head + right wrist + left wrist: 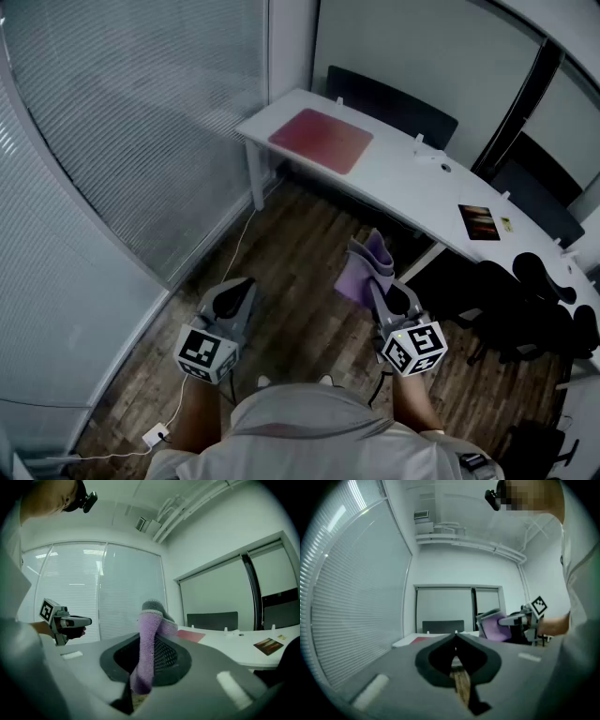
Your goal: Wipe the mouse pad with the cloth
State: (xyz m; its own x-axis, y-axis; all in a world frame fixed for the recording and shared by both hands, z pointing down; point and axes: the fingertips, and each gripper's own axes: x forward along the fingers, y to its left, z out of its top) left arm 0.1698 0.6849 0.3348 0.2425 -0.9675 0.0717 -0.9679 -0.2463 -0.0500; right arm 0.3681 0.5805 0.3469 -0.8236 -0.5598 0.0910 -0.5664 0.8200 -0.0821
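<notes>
With the right gripper (380,281) clamped on the purple cloth (354,279) and the left gripper (236,291) pinched together on nothing, I'd carry the cloth to the red mouse pad (322,139) at the white desk's (412,180) far-left end and press it flat before sweeping.

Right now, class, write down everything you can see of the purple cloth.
The cloth is purple with a grey edge, soft and fuzzy like terry or microfibre. It is bunched, pinched between the jaws of the right tool, its top standing above them. It hangs in the air over the wooden floor, short of the white desk and clear of the red mouse pad. Only the tool touches it.
</notes>
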